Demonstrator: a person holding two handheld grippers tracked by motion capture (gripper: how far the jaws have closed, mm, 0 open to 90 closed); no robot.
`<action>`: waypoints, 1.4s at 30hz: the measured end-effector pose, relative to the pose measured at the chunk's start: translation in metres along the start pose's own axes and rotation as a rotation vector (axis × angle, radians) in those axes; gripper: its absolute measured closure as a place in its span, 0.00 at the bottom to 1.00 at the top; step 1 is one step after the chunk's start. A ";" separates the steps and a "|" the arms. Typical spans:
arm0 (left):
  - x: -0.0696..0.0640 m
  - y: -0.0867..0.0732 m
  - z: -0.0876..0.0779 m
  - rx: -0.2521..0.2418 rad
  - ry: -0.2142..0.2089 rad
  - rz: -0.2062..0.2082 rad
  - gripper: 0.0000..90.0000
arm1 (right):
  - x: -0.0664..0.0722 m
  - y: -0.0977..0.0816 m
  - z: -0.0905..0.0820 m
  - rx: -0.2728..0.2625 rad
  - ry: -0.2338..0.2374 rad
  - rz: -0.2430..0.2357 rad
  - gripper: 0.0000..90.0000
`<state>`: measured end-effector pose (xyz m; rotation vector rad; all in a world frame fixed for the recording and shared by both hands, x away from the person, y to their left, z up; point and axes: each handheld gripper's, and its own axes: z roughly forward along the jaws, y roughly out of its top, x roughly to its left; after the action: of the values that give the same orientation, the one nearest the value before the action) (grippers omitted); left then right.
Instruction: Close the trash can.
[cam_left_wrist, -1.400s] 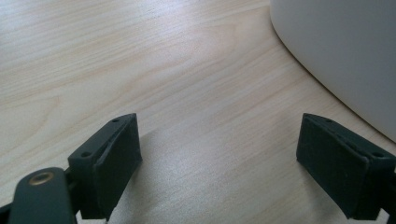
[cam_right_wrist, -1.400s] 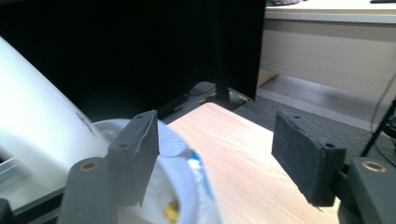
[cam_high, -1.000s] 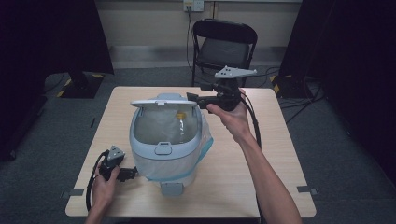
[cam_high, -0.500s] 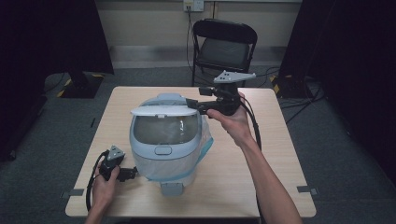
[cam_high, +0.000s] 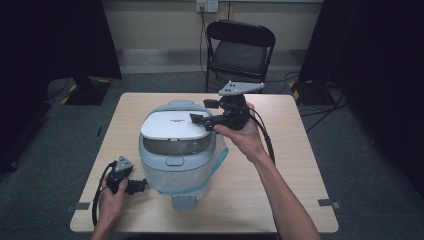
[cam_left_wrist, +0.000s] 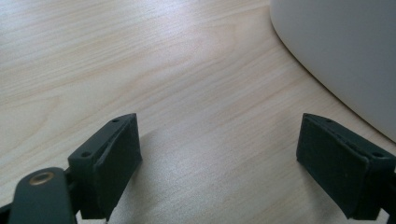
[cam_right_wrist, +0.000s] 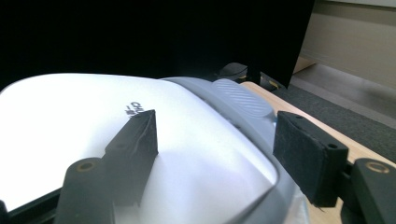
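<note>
A: From the high view, what sits on the table (cam_high: 300, 150)?

B: A pale blue rice cooker (cam_high: 177, 150) with a white lid (cam_high: 172, 126), just left of the tabletop's centre. The lid lies down on the body. A clear plastic liner (cam_high: 220, 152) bulges out at the cooker's 3 o'clock side.

A: And the grippers?

B: The right gripper (cam_high: 200, 121) hangs at the cooker's 1 o'clock, its jaws over the far right corner of the lid, held by the right hand (cam_high: 240, 131). The left gripper (cam_high: 142, 186) rests on the table at the cooker's 8 o'clock, tips just beside the base, in the left hand (cam_high: 111, 199). A black folding chair (cam_high: 239, 50) stands beyond the table at 12 o'clock.

A: What about the left gripper view?

B: The left gripper (cam_left_wrist: 219, 149) has its jaws spread wide with bare wood (cam_left_wrist: 163, 70) between them. The cooker's pale wall (cam_left_wrist: 345, 56) curves in at 2 o'clock, close to the right jaw, but whether they touch I cannot tell.

A: And the right gripper view?

B: The right gripper (cam_right_wrist: 215, 140) is also apart, clamped on nothing. The left jaw hangs over the white lid (cam_right_wrist: 70, 121) by some dark lettering; the right jaw lies outside the grey-blue rim (cam_right_wrist: 261, 158). A ribbed hinge cap (cam_right_wrist: 240, 95) shows at 12 o'clock.
</note>
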<state>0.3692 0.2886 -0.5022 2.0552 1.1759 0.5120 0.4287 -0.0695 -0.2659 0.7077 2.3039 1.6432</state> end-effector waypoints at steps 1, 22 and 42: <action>0.000 0.000 0.000 0.000 0.000 0.000 0.15 | 0.003 0.000 0.001 0.010 0.001 -0.005 0.33; 0.000 0.000 0.000 0.000 0.000 0.000 0.15 | 0.043 -0.012 0.013 0.064 0.010 -0.062 0.20; 0.000 0.000 0.000 0.000 0.001 0.000 0.15 | 0.067 -0.018 0.008 0.051 0.025 -0.111 0.20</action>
<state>0.3691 0.2885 -0.5023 2.0550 1.1760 0.5129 0.3701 -0.0338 -0.2793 0.5610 2.3642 1.5584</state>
